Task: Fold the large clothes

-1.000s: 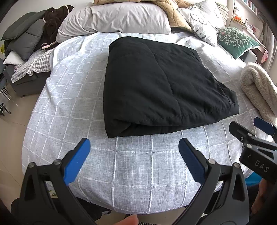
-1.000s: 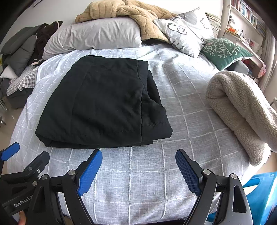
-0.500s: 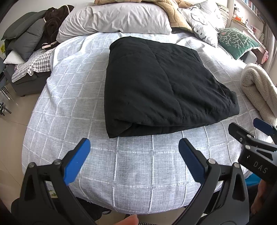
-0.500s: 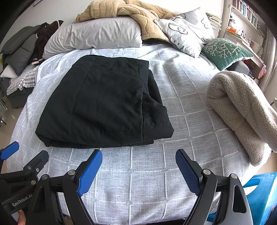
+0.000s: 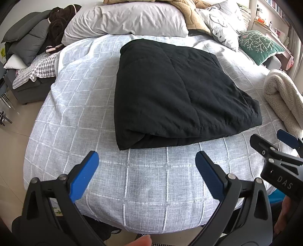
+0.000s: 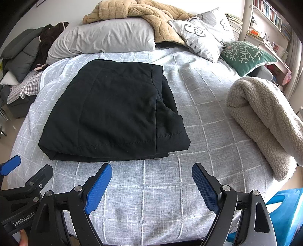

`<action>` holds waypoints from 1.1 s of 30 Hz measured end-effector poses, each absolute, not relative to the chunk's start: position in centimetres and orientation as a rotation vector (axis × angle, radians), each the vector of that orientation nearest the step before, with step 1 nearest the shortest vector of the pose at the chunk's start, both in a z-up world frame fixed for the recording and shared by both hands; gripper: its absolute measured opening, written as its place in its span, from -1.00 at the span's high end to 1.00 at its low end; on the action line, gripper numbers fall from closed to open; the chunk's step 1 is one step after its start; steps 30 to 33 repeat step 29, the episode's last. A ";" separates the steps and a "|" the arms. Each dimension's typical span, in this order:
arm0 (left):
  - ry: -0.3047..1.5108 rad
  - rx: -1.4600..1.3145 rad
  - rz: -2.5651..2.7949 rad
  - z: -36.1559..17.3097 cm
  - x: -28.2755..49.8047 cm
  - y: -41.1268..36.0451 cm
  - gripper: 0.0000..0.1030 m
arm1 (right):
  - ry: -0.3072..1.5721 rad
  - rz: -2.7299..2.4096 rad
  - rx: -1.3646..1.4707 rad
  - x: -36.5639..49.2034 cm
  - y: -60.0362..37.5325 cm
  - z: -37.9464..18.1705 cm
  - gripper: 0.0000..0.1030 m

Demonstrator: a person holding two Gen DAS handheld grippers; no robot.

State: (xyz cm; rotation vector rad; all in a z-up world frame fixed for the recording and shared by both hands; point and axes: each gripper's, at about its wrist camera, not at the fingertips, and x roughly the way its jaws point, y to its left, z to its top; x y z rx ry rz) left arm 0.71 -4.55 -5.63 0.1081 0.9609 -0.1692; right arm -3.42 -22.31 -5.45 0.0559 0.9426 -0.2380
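A black padded garment (image 5: 176, 94) lies folded into a thick rectangle on the grey checked bed (image 5: 79, 106); it also shows in the right wrist view (image 6: 111, 115). My left gripper (image 5: 146, 162) is open and empty, held over the bed's near edge in front of the garment. My right gripper (image 6: 151, 176) is open and empty too, just short of the garment's near edge. Each gripper shows at the side of the other's view, the right one (image 5: 274, 149) and the left one (image 6: 26, 177).
A rolled cream fleece blanket (image 6: 265, 121) lies at the bed's right edge. Pillows (image 6: 106, 39) and a tan blanket (image 6: 144, 15) are piled at the head. A green cushion (image 6: 246, 54), a dark sofa with clothes (image 5: 24, 56) and a blue stool (image 6: 287, 212) stand around.
Both grippers have drifted very slightly; the garment lies as before. Nothing was grasped or released.
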 end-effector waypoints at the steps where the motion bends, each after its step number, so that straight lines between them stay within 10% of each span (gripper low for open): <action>1: 0.962 0.108 -0.169 -5.6 0.8 -4.5 -0.97 | 0.943 -0.238 0.056 -3.4 -22.3 -5.4 -0.72; 33: 0.974 0.063 -0.136 -6.0 1.9 -3.1 -0.97 | 0.948 -0.228 0.058 -2.9 -22.7 -6.0 -0.72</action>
